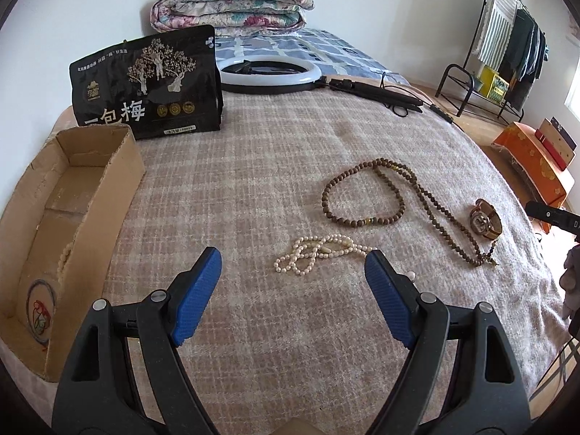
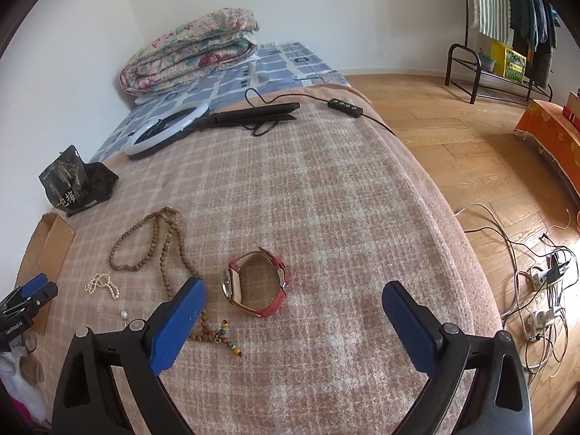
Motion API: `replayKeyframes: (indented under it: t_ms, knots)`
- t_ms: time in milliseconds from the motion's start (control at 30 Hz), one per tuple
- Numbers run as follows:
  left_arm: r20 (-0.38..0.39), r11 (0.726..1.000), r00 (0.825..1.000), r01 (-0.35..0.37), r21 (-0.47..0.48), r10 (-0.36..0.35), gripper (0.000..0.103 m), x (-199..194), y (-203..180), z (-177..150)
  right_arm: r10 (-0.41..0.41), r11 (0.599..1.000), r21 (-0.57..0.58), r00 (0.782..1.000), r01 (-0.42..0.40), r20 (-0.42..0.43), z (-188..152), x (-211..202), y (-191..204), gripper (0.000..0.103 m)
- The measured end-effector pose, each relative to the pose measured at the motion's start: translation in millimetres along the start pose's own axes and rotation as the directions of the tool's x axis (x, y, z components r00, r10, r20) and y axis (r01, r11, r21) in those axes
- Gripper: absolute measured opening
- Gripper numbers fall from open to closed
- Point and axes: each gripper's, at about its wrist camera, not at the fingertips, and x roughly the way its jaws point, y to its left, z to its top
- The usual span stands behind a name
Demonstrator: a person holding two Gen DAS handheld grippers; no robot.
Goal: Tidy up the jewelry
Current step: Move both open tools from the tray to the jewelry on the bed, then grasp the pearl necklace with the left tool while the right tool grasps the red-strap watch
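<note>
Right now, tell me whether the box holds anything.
Not empty: the box holds pale beads against its wall and a round ornament.

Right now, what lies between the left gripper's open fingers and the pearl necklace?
Only bare plaid blanket. In the left wrist view, the left gripper hangs open, apart from the pearl necklace ahead.

White walls (image 2: 326,11) and a wooden floor (image 2: 453,137) are seen around a bed covered by a plaid blanket (image 2: 326,217), with a folded floral quilt (image 2: 192,50) laid at its far end on a blue checked sheet (image 2: 253,72). A black clothes rack (image 2: 507,36) is placed by the far wall, an orange-draped stand (image 2: 551,134) near it, and tangled cables (image 2: 536,290) are spread over the sunlit floor.
</note>
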Motion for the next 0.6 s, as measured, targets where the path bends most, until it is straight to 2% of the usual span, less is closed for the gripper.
replayKeyframes:
  t_ms: [233, 433, 600]
  knots:
    - [-0.021, 0.999, 1.0, 0.014, 0.052, -0.013, 0.083, 30.3, -11.3, -2.1, -0.005, 0.999, -0.054, 0.999, 0.002, -0.048, -1.5, 20.6, 2.8, 0.092]
    - [-0.027, 0.996, 1.0, 0.005, 0.087, -0.003, 0.083, 50.1, -18.5, -3.7, -0.015, 0.997, -0.081, 0.998, 0.011, -0.054, 0.7, 31.0, 5.3, 0.088]
    - [-0.039, 0.996, 0.999, -0.005, 0.093, 0.009, 0.078, 62.2, -15.1, -4.5, -0.016, 0.996, -0.093, 0.998, 0.01, -0.061, 2.9, 39.3, 8.0, 0.087]
